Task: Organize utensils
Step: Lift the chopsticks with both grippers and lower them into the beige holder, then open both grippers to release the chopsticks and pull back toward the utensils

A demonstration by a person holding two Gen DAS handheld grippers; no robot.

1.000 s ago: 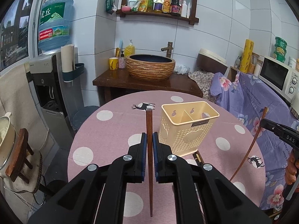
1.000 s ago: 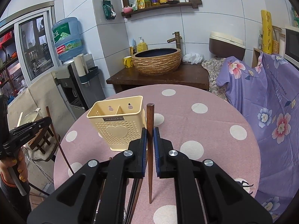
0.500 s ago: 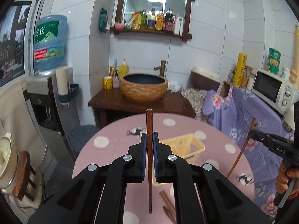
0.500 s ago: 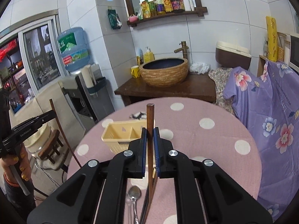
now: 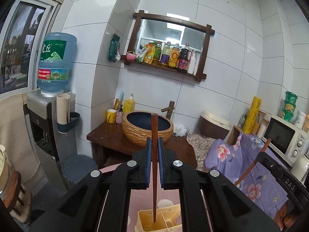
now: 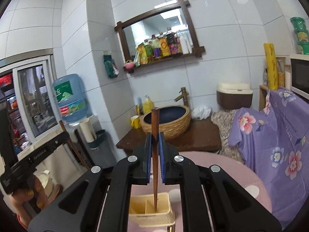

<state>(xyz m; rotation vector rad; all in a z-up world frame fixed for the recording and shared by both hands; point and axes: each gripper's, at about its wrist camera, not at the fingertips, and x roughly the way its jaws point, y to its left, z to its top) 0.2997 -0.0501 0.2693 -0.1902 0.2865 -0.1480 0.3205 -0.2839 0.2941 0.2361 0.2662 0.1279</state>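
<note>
In the left wrist view, the left gripper (image 5: 154, 147) is pinching a dark wooden chopstick (image 5: 154, 164) between its blue pads, holding it upright, thick end up. Its thin tip is showing over the cream utensil basket (image 5: 160, 221) at the near bottom edge, which is sitting on the pink dotted table (image 5: 143, 199); whether the tip is inside a compartment or just above it cannot be told. Only this view is showing the microwave (image 5: 283, 140) at the far right, and the right gripper (image 5: 270, 164) coming in from the right, carrying a second chopstick (image 5: 253, 166) slanted across the purple floral cloth (image 5: 251, 176).

In the right wrist view, that right gripper (image 6: 154, 145) is likewise clamping its chopstick (image 6: 154, 164) upright, the tip lying over the right side of the basket (image 6: 152, 212), beside the divider. This view is showing more of the table (image 6: 241, 177), spreading to the right, and the left gripper (image 6: 34, 154) at the left edge with a hand (image 6: 27, 199) gripping its handle. Both views are sharing the woven basin (image 6: 166, 119) and the mirror shelf of bottles (image 6: 160, 46) on the far wall.
</note>
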